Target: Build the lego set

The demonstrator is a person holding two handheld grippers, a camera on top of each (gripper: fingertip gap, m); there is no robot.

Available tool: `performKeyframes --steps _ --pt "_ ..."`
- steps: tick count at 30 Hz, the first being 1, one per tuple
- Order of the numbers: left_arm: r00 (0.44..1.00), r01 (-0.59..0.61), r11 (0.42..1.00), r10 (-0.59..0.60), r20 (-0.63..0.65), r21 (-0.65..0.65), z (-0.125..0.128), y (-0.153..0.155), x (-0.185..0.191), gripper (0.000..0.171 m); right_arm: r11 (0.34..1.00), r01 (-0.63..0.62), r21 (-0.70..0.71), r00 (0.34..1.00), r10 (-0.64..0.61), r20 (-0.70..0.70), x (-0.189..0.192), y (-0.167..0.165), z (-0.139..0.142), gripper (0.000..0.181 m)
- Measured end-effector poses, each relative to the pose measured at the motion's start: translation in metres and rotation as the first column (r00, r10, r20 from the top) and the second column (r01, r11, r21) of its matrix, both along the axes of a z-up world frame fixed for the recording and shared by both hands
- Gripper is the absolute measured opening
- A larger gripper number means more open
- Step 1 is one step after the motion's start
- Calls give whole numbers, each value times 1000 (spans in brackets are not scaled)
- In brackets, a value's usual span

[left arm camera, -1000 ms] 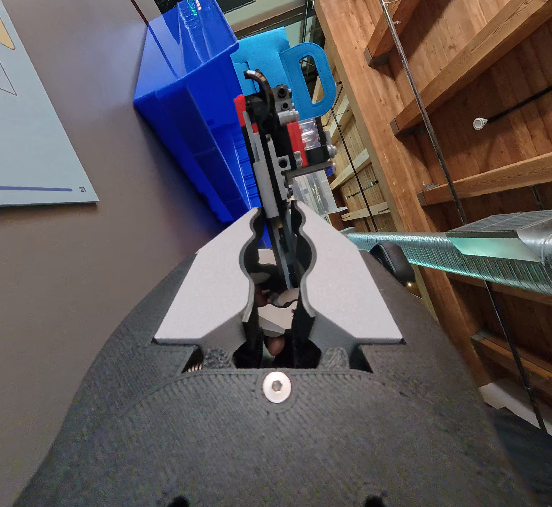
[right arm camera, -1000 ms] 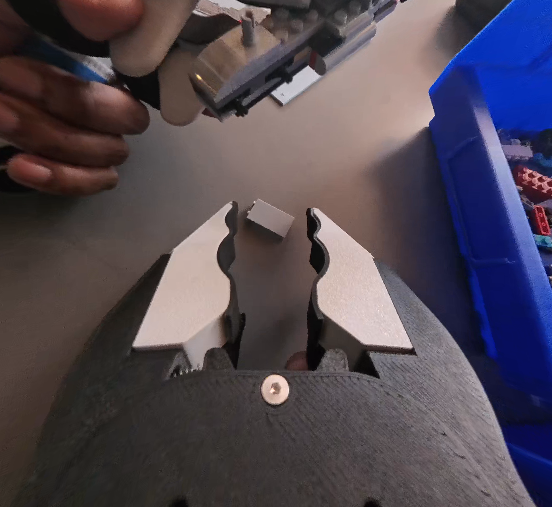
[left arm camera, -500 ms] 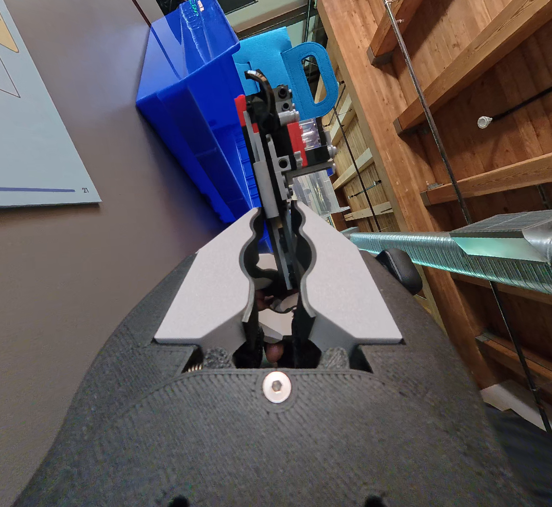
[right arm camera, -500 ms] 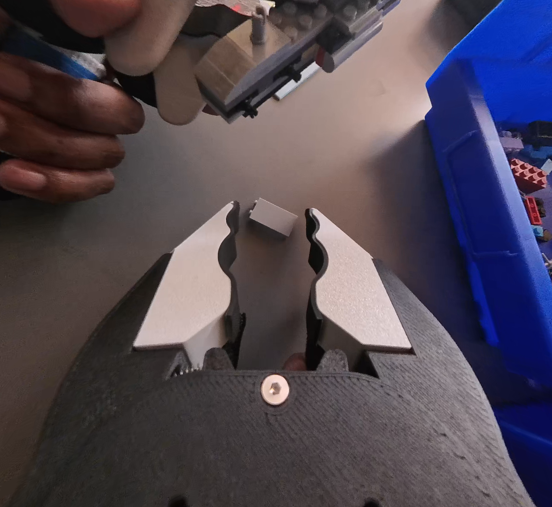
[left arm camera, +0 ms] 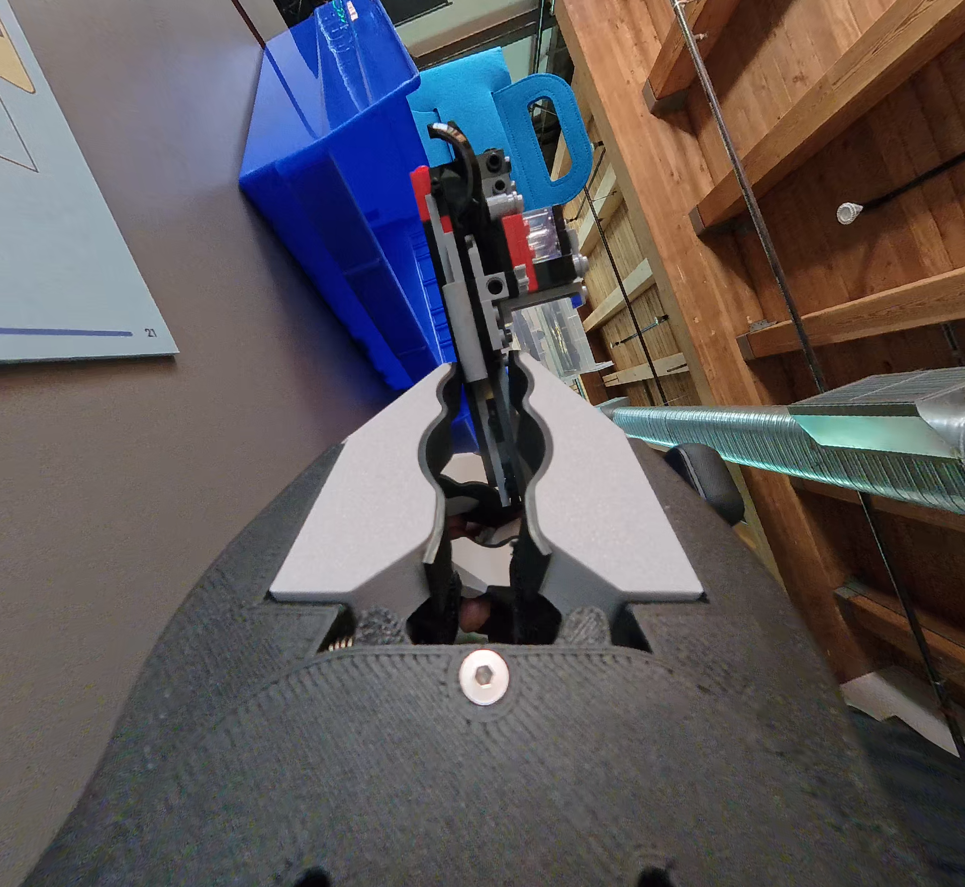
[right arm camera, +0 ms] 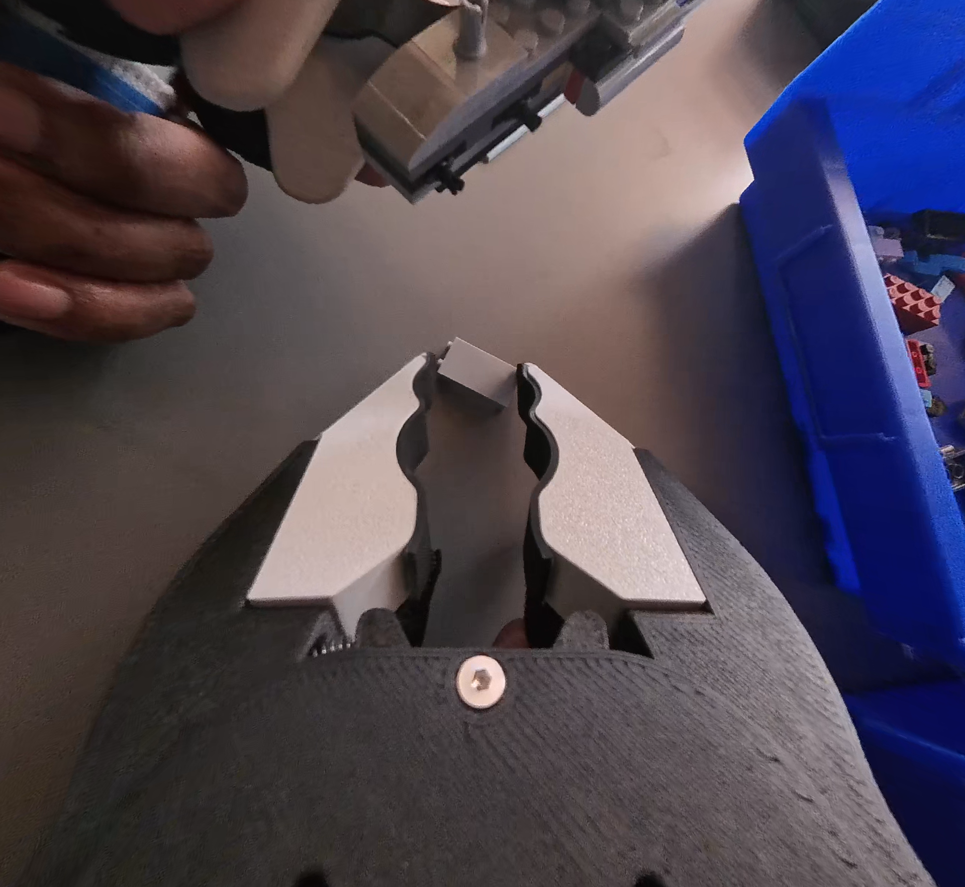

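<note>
The bench (right arm camera: 365, 287) fills the right wrist frame, with a blue bin (right arm camera: 835, 287) of loose bricks at right, handy for picking. In the upper left a hand (right arm camera: 104, 214) holds the left gripper (left arm camera: 483, 392), its jaws clamped on the half-built model (left arm camera: 485, 256), raised probably to take a part. The right gripper (right arm camera: 475, 376) has its jaws closed to the sides of a small grey brick (right arm camera: 472, 381) at centre. A booklet page (left arm camera: 62, 235) lies at left of the left wrist frame; its writing I leave unread.

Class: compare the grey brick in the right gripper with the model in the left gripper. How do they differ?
The grey brick is one plain piece; the model is many pieces in grey, black and red. The brick sits crosswise at the right gripper fingertips; the model juts past the left gripper. Both are clamped.
</note>
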State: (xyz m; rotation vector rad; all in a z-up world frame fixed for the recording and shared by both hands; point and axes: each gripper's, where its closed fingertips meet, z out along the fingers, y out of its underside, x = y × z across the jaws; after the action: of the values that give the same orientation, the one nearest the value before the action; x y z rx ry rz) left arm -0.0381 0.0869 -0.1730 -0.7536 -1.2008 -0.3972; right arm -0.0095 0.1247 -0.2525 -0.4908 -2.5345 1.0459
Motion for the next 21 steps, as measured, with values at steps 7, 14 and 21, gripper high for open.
performKeyframes --steps 7,14,21 --pt "1000 1 1000 -1 -1 -3 0 0 0 18 999 3 -37 999 -1 53 -2 3 1 34" --pt "1000 0 1000 0 -2 -4 0 1 0 18 998 12 -63 996 -6 93 -4 4 1 35" --pt "1000 -1 1000 1 -2 -4 0 0 0 18 996 19 -83 991 -8 130 -5 5 1 36"
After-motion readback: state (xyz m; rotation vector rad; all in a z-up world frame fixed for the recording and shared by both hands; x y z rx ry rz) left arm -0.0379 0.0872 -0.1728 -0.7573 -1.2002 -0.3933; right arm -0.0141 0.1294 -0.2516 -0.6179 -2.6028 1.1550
